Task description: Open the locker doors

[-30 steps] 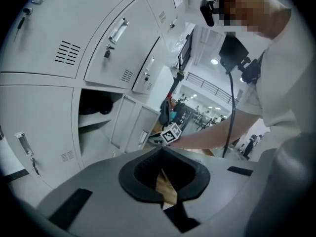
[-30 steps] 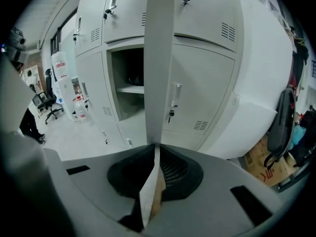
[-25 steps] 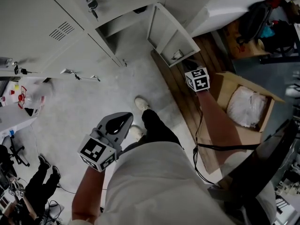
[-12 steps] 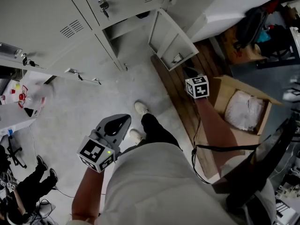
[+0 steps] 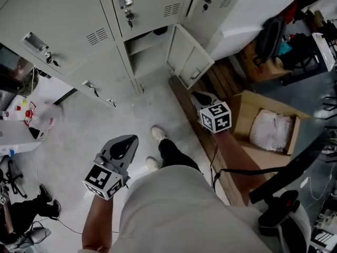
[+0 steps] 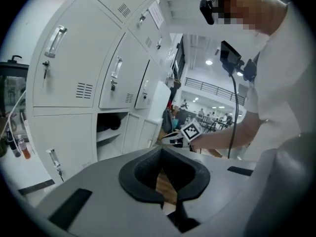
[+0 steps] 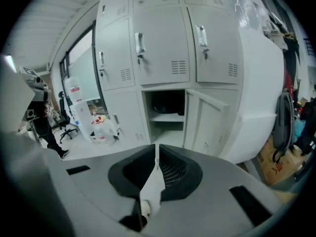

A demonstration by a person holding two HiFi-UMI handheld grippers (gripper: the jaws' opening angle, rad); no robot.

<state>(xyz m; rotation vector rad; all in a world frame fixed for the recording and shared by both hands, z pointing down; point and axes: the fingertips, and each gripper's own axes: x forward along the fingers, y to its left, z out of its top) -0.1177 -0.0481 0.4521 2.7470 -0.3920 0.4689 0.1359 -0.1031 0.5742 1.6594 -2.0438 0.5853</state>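
**Ana:** How do the two grippers stand?

**Ben:** The left gripper [image 6: 160,152] has its jaws together at the tips with nothing between them. Only brown wood planking [image 6: 165,187] shows through the gap further back. The right gripper [image 7: 156,151] is closed too, bar a hairline slit at the tips. Its jaws have just been closing a little further, and nothing is between them. Neither gripper touches a locker.

**Ana:** Where are the lockers from there?

**Ben:** The lockers [image 7: 160,48] stand ahead of the right gripper, apart from it. Straight beyond its jaws, in the bottom row, is the one open compartment [image 7: 163,130]. Its locker door [image 7: 206,118] hangs swung out, just right of the opening. The doors above it are shut, each with a handle [image 7: 139,42] and a key below it. For the left gripper the lockers lie ahead and to its left, and the right gripper shows beyond its tips.

**Ana:** What is in the open compartment?

**Ben:** A shelf [image 7: 165,117] crosses it. A dark thing [image 7: 168,104] lies above the shelf, too shadowed to name.

**Ana:** Any other container?

**Ben:** A cardboard box [image 5: 244,105], flaps up, sits low down to the right of the right gripper, near the person's forearm. In it lies a white bundle [image 5: 267,129] in clear wrapping.
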